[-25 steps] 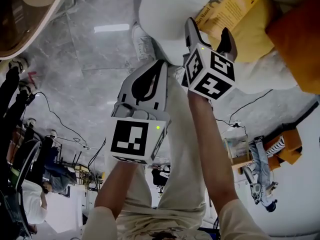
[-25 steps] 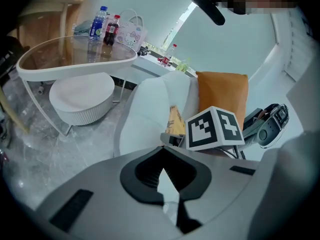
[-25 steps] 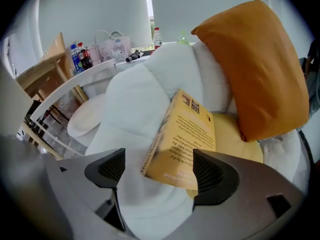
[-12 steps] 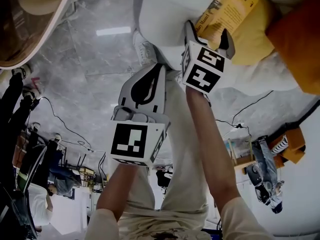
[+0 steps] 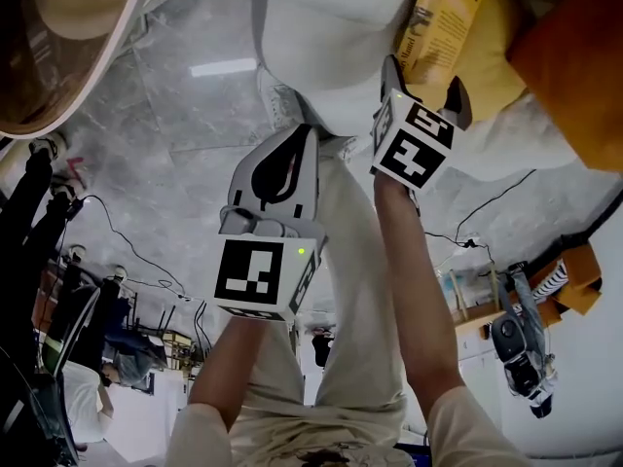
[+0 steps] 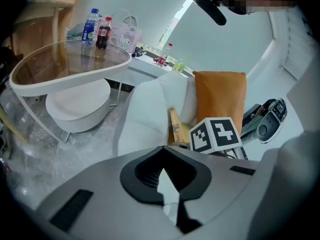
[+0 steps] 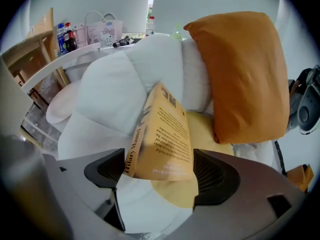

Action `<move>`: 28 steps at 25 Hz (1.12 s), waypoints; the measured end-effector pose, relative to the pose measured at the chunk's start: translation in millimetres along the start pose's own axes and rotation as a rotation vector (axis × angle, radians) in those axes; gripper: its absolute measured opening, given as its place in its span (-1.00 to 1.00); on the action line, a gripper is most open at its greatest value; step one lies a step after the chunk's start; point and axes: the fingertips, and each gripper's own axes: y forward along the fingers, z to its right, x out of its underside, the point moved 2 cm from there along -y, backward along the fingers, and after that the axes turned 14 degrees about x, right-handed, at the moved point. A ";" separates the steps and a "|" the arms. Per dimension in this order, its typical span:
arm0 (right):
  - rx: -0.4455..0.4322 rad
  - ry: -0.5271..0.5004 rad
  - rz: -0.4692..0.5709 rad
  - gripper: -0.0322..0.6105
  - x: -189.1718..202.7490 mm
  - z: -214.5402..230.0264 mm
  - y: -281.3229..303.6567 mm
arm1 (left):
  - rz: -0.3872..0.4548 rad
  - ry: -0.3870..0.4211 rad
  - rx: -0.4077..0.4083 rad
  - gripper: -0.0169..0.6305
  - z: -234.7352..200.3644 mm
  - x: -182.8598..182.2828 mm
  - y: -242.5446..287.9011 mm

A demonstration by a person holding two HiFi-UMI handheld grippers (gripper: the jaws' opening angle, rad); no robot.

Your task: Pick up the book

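While the right gripper (image 7: 160,174) stands spread, book (image 7: 162,134) between its jaws, left gripper (image 6: 164,156) closed, empty.

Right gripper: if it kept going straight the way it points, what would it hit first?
The right gripper would likely meet the yellow book first; its near end sits between the open jaws, with a yellow cushion behind.
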 end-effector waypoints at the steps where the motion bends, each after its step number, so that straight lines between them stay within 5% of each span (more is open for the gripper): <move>1: 0.009 0.002 0.003 0.42 0.1 9.1 -2.2 | 0.002 0.005 0.002 -0.93 2.8 -2.3 0.2; 8: 0.114 -0.050 0.120 0.42 -14.3 67.0 -19.2 | -0.003 0.033 0.028 -0.93 22.4 -5.4 10.8; 18: 0.083 -0.030 0.121 0.41 -1.9 125.0 -12.5 | -0.026 0.062 0.057 -0.93 59.8 7.6 25.7; 20: 0.100 -0.031 0.092 0.20 6.4 139.6 -5.8 | -0.030 0.071 0.058 -0.93 67.5 10.0 29.5; 22: 0.103 0.028 0.079 -0.37 12.4 159.3 3.4 | -0.029 0.081 0.057 -0.93 74.1 10.9 32.9; 25: -0.027 0.214 0.082 -0.37 21.5 178.7 20.0 | -0.037 0.084 0.055 -0.93 80.8 16.4 34.9; 28: -0.121 0.288 0.101 -0.37 21.3 196.2 31.8 | -0.048 0.089 0.060 -0.93 88.1 21.2 39.0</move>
